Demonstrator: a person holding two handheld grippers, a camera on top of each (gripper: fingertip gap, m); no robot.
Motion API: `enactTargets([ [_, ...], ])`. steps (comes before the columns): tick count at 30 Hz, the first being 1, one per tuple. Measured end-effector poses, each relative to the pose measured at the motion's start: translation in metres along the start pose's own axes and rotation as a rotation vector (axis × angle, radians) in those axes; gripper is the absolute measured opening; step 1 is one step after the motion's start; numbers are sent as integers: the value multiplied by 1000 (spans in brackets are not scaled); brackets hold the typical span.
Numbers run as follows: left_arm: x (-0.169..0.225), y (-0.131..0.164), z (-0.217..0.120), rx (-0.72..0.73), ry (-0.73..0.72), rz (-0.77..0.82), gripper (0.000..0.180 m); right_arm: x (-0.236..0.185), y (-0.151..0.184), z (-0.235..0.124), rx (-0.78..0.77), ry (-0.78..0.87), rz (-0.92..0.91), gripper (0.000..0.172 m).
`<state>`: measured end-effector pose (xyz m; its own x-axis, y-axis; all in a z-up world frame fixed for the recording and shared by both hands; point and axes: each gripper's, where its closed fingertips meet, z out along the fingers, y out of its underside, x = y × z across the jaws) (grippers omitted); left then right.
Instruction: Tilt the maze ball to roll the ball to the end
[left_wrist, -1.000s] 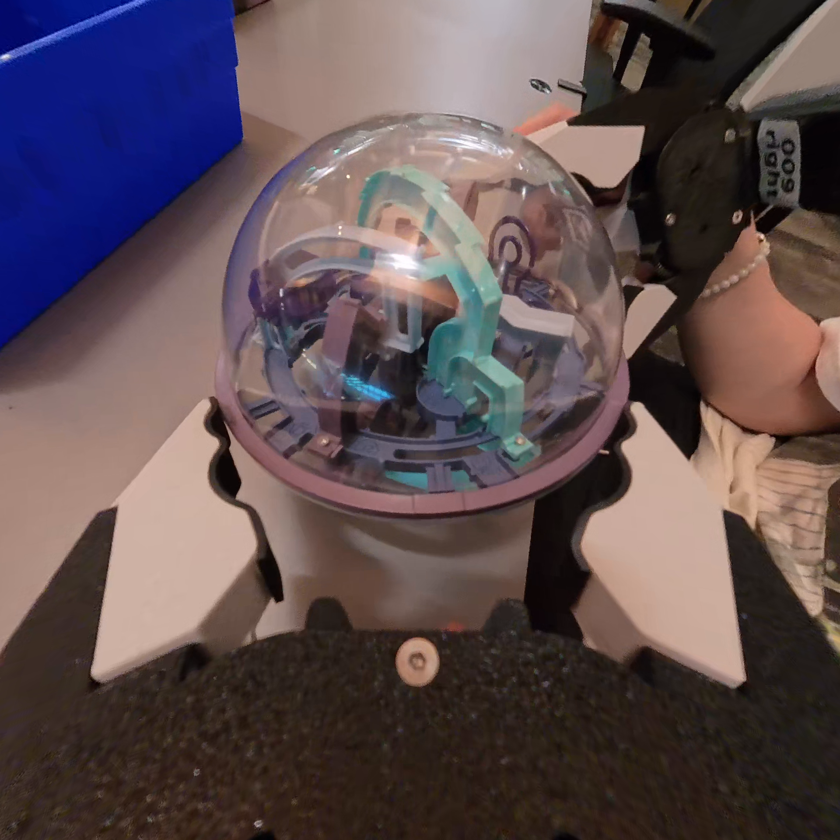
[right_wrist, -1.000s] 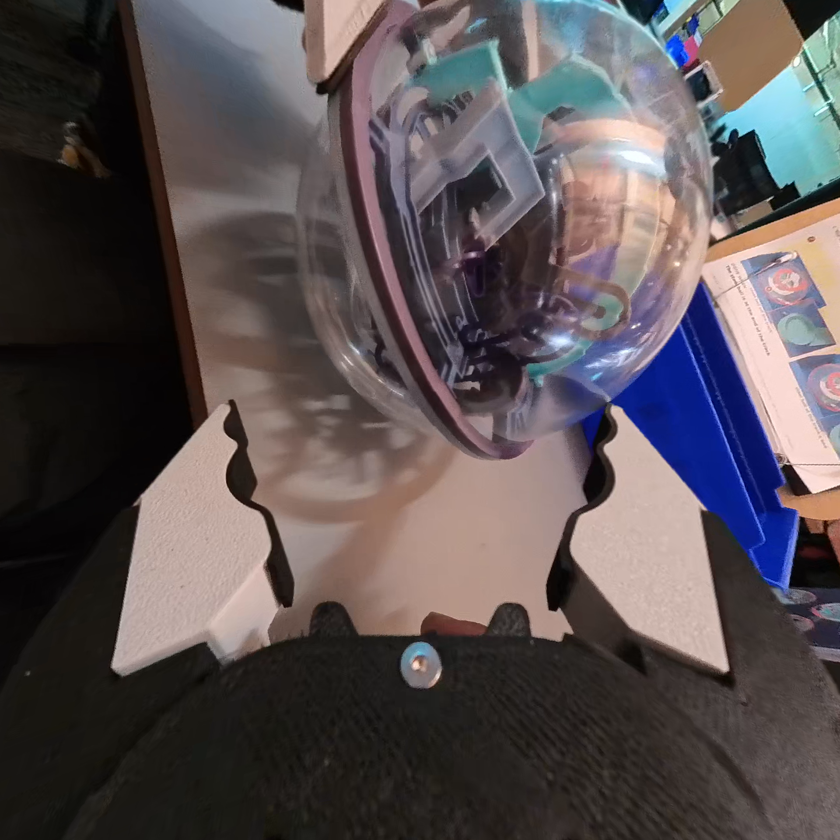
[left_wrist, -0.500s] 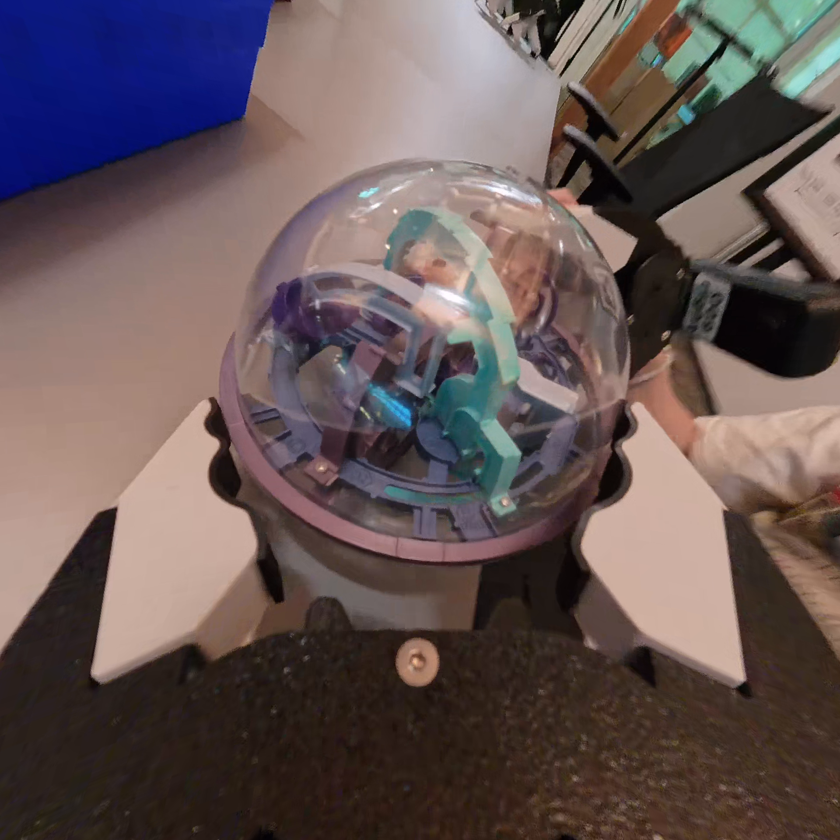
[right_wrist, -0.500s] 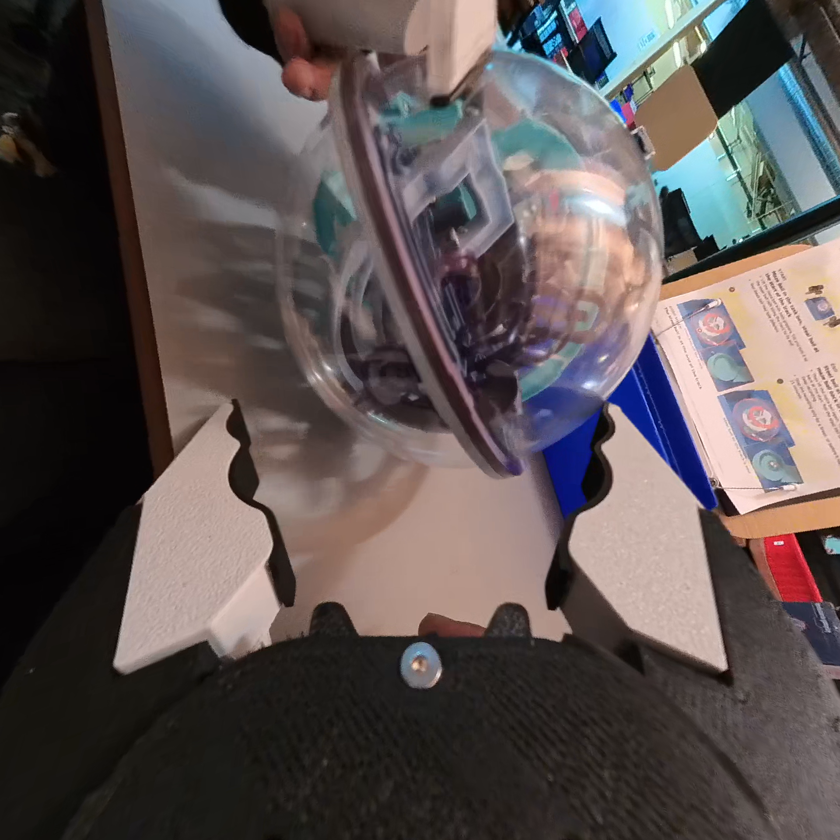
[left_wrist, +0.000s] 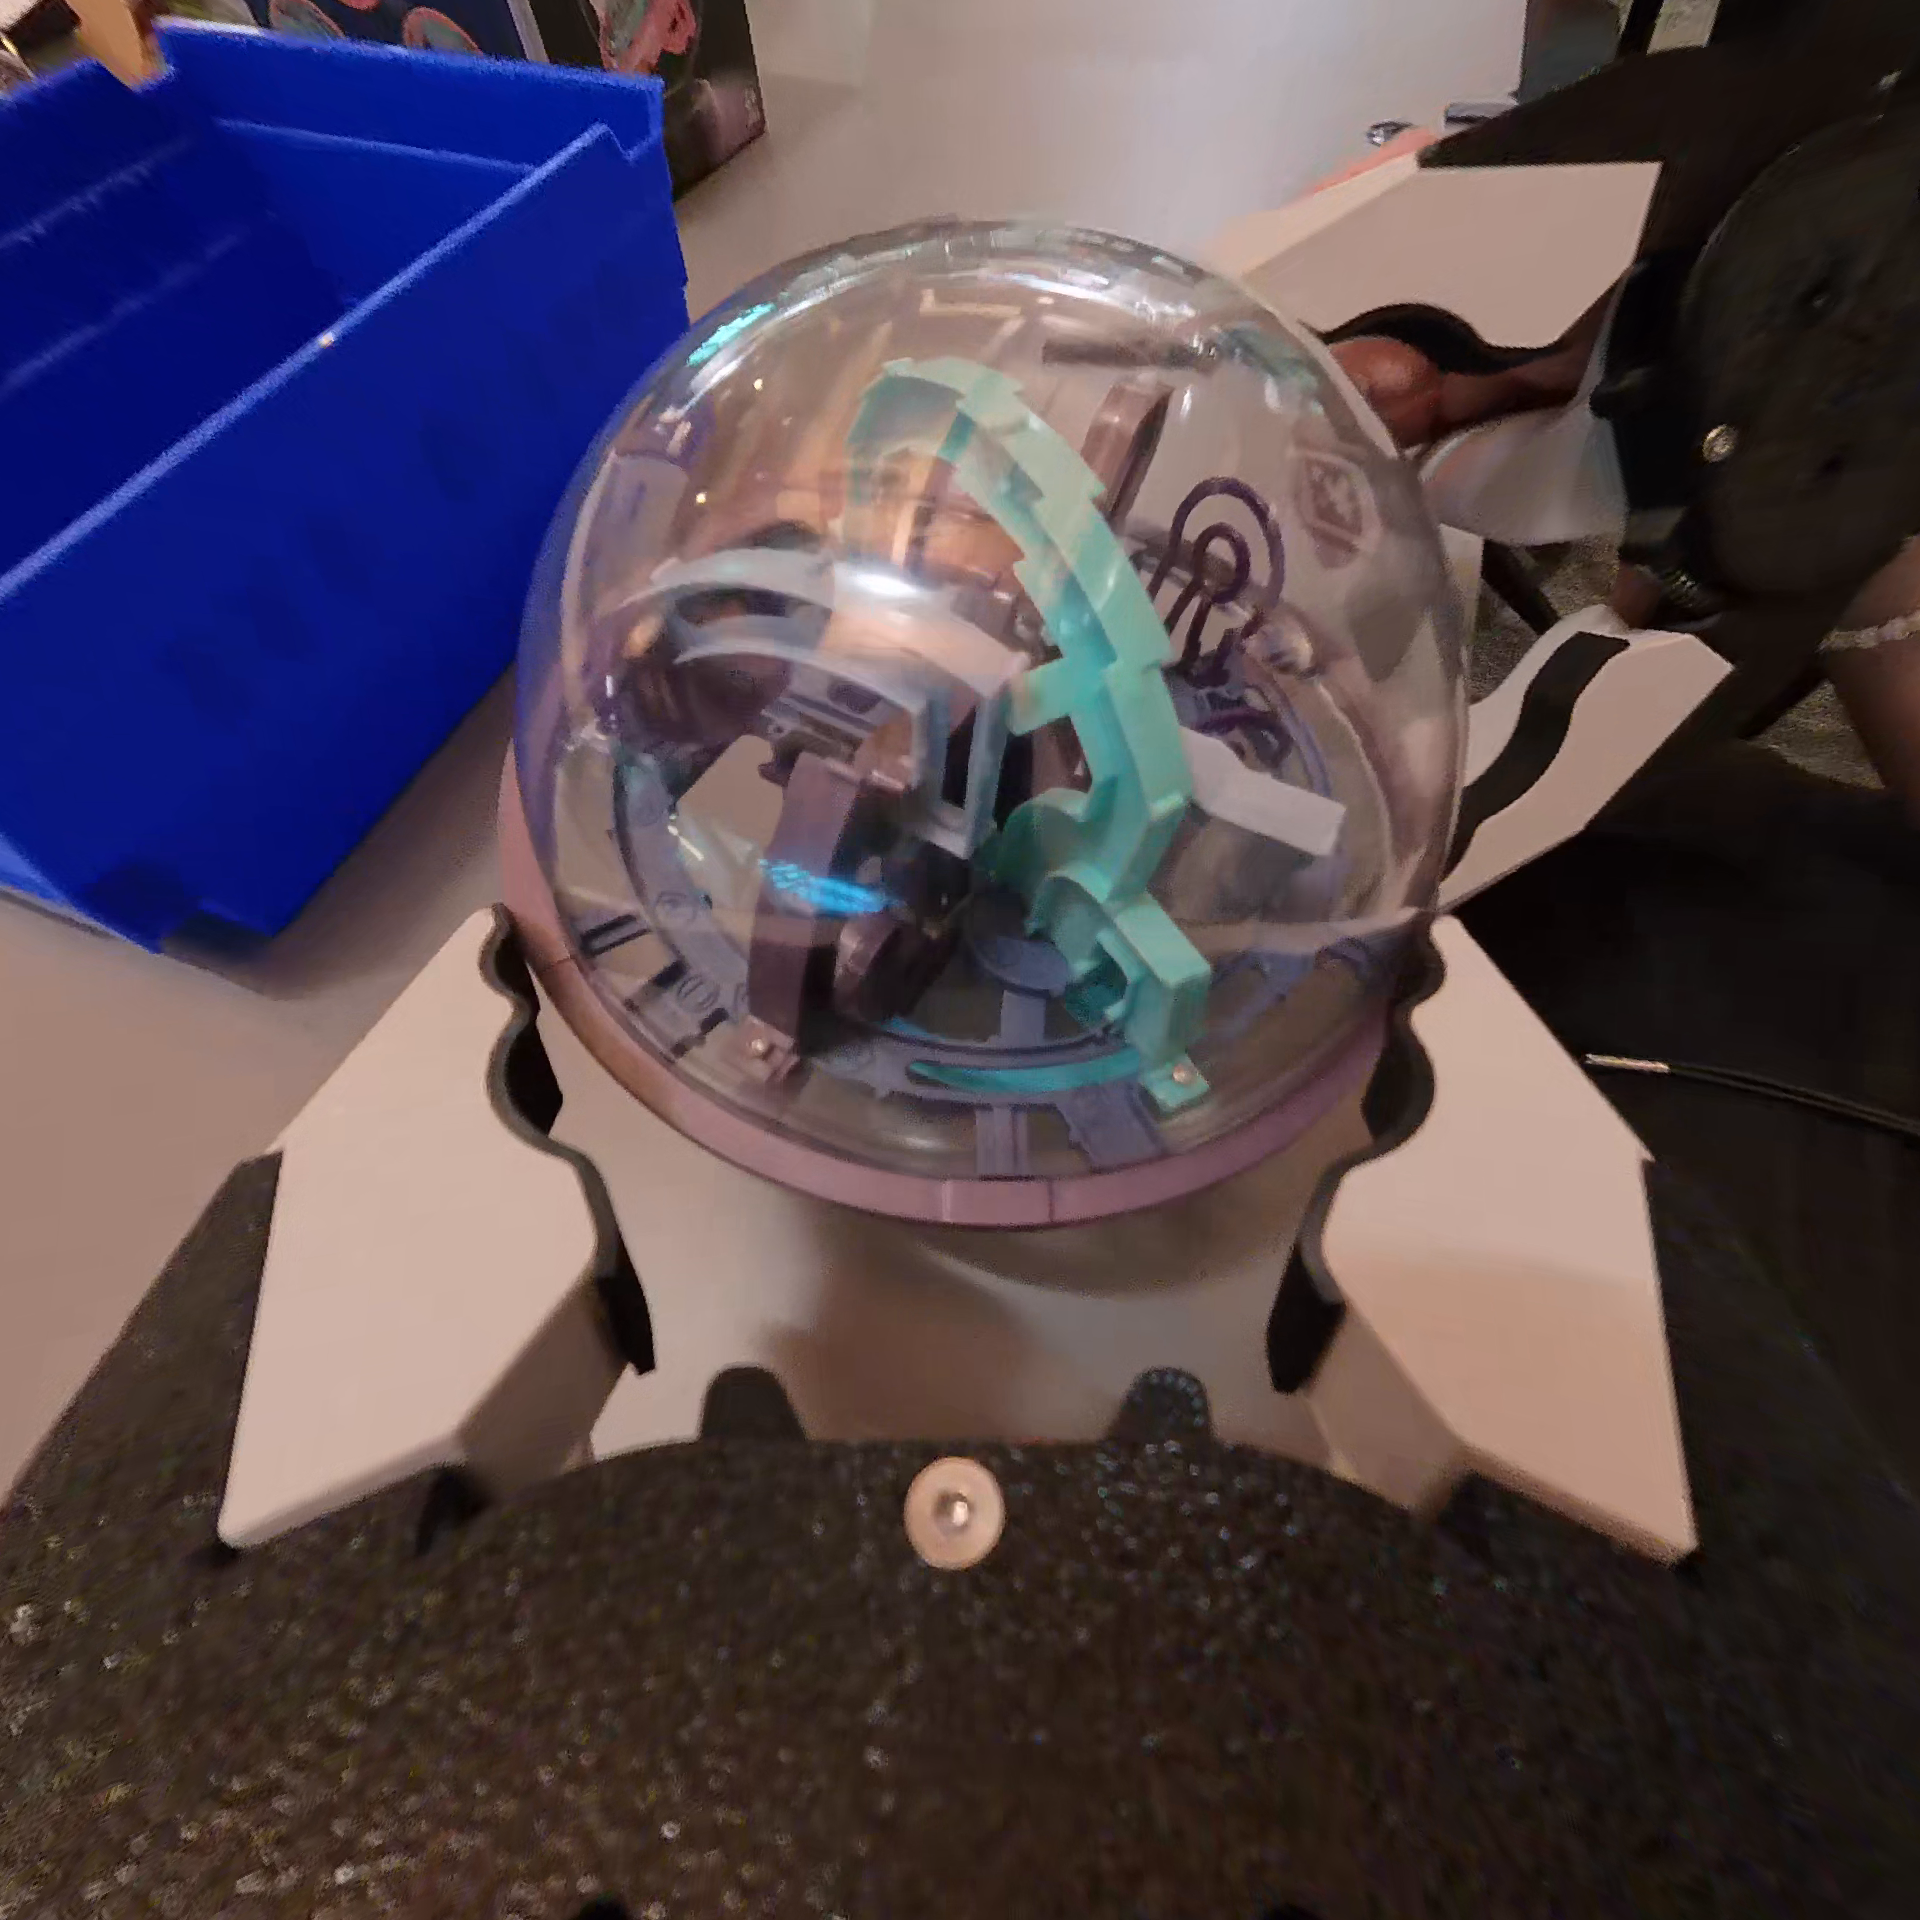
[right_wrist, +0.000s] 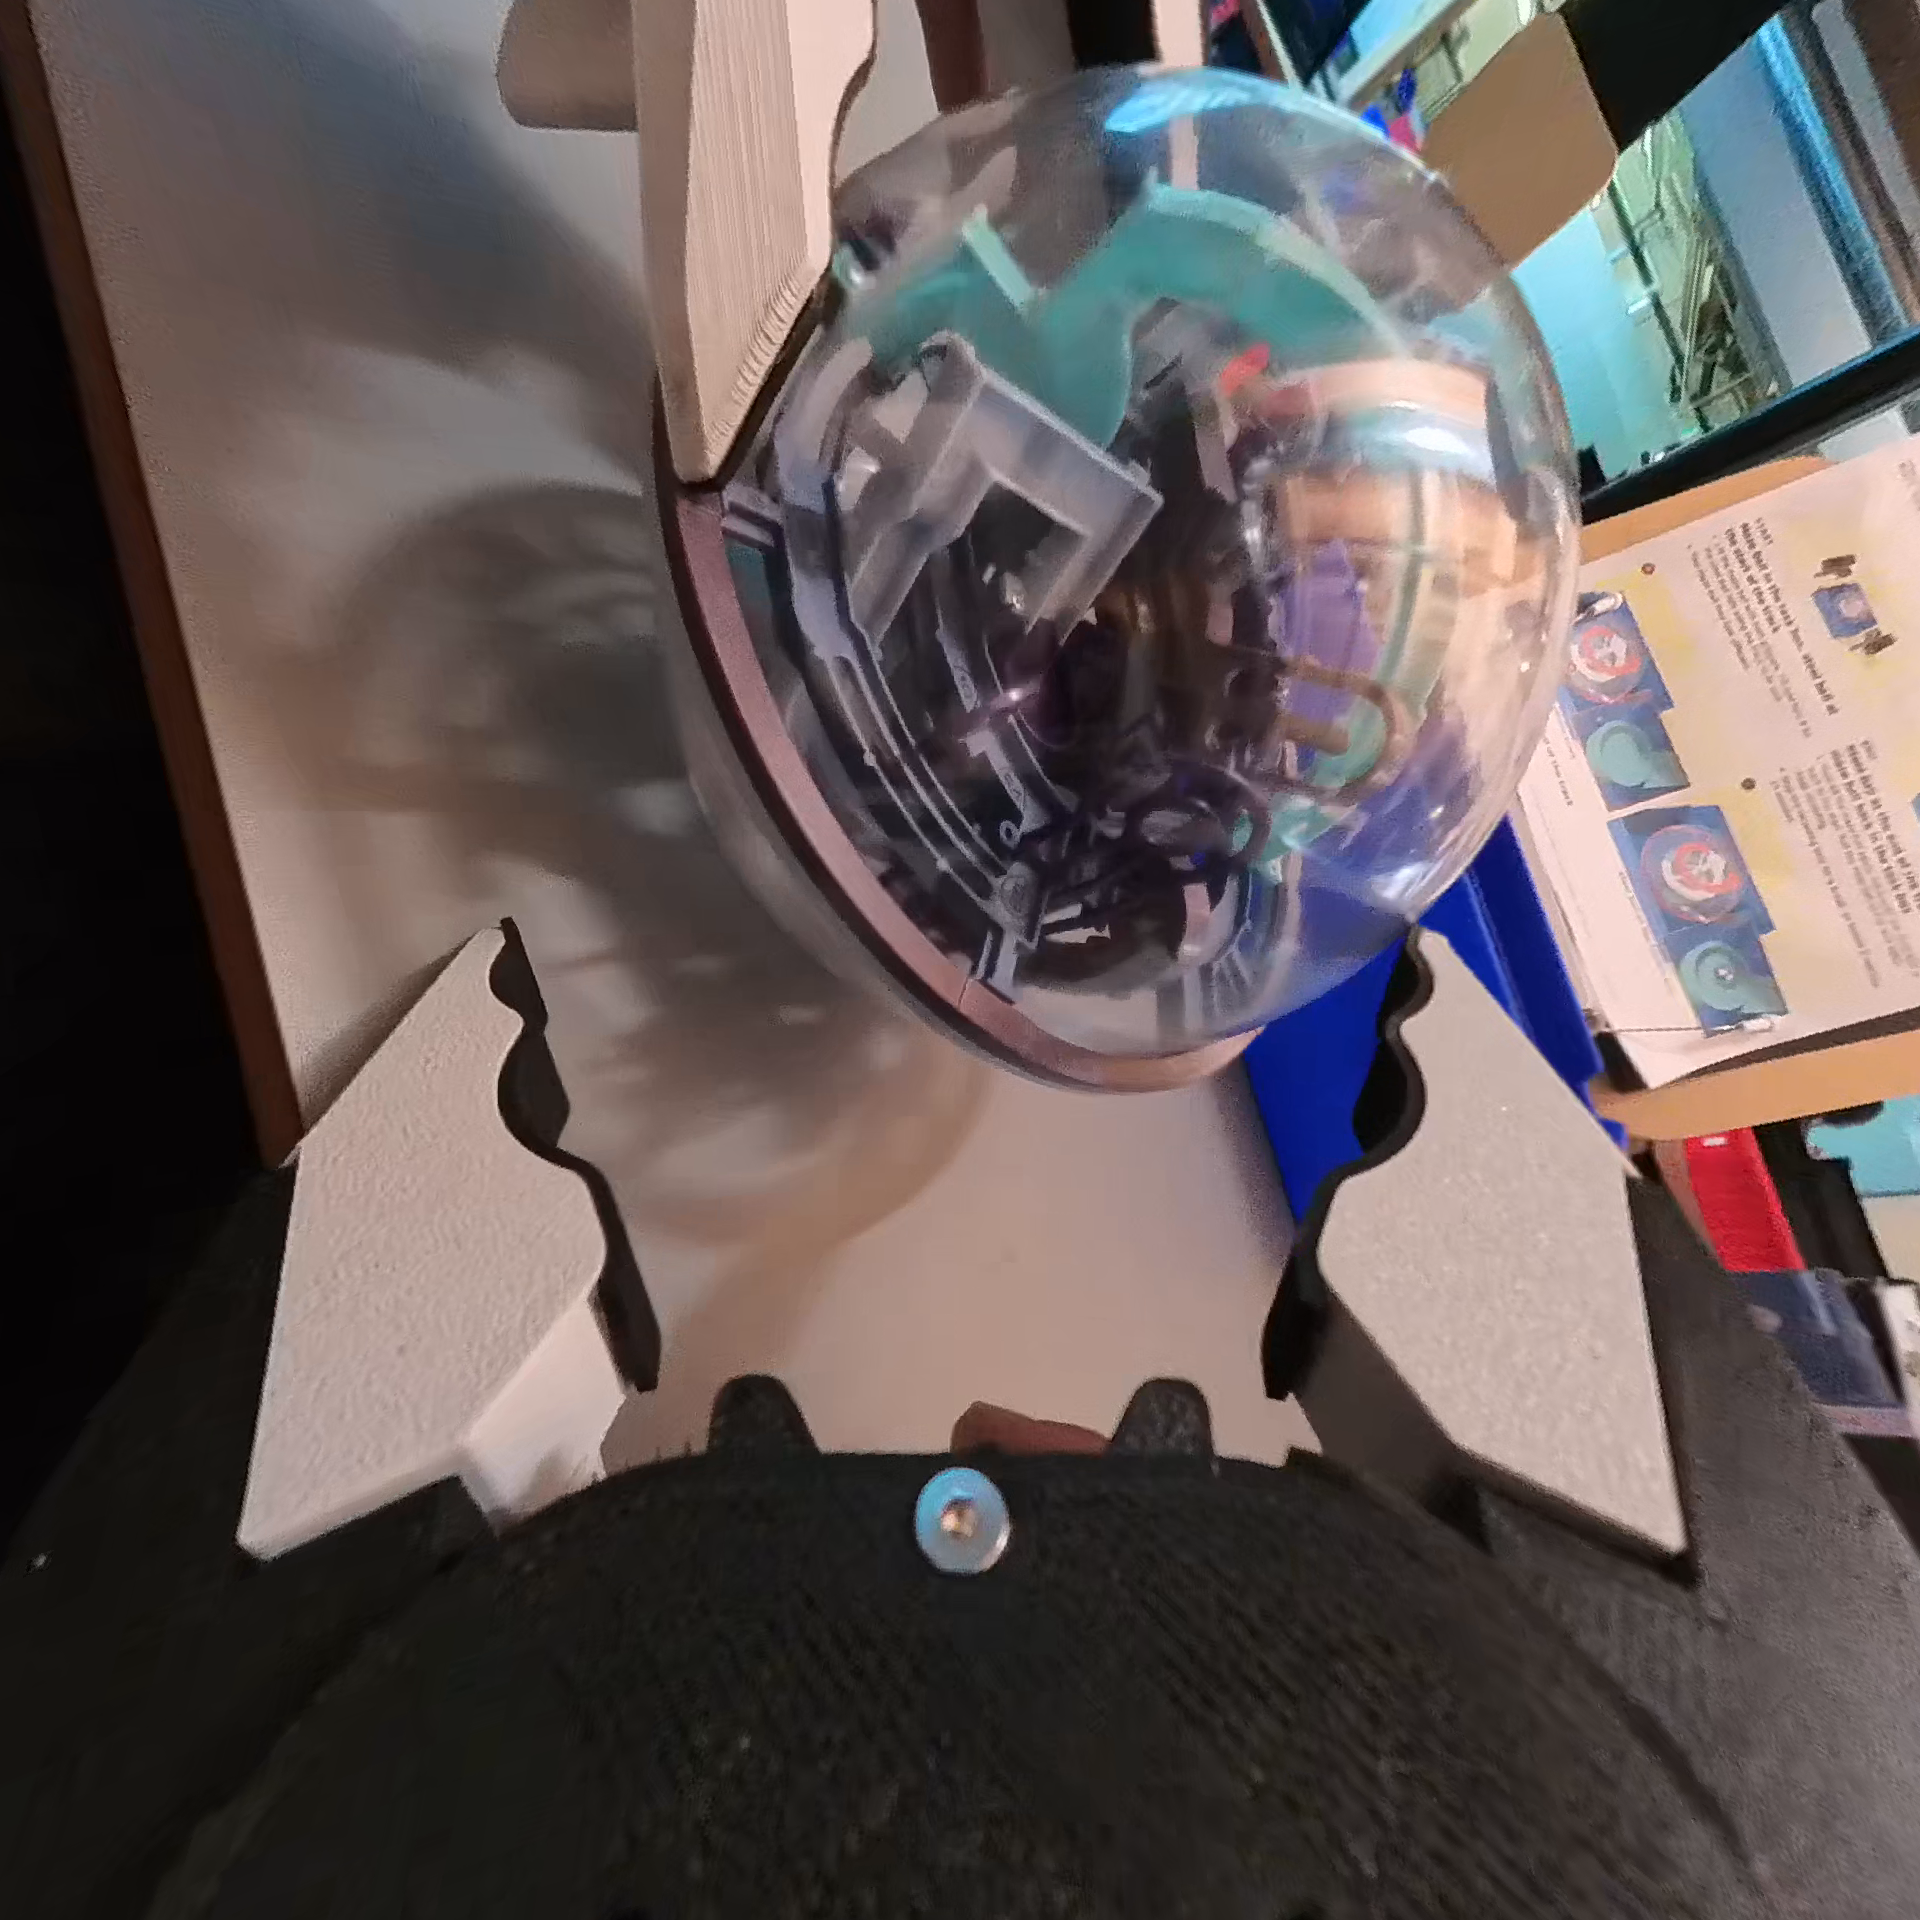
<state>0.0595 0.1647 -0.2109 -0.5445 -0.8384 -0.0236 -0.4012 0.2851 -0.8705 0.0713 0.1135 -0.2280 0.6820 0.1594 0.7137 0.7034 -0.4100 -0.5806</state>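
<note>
The left gripper (left_wrist: 966, 935) clamps the maze ball (left_wrist: 987, 727) at its purple rim, both pads against it. The right gripper (right_wrist: 961, 997) stands wide; its right finger (right_wrist: 1496, 1226) lies at the dome's edge, its left finger (right_wrist: 416, 1195) well clear, so a hold cannot be told. The ball hangs above the table (right_wrist: 260, 312). The small rolling ball is lost among blurred tracks. The bin (left_wrist: 260, 468) is cut off. Since a second ago the bin has come back into view.
</note>
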Motion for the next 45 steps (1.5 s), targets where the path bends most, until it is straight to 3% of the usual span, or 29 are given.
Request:
enactTargets([
  [16, -1, -7, 3, 43, -5, -8, 154, -1, 6, 0, -12, -20, 58, 151],
  [24, 0, -15, 0, 110, 27, -35, 157, -7, 12, -3, -42, -72, 88, 138],
  [28, -2, -11, 0, 82, 32, -55, 157, -2, 9, -2, -32, -42, 35, 141],
  [30, -3, -9, 1, 71, 31, -75, 157, 10, 4, 2, -7, 26, 8, 151],
  [34, -5, -8, 3, 65, 29, -109, 157, 5, -4, 10, 34, 4, 82, 157],
  [38, -5, -16, -1, 126, 42, -160, 157, -2, 9, 7, -38, -47, 100, 143],
  [45, -10, -5, 6, 89, 96, -373, 156, -11, 17, 1, -101, -105, 110, 123],
])
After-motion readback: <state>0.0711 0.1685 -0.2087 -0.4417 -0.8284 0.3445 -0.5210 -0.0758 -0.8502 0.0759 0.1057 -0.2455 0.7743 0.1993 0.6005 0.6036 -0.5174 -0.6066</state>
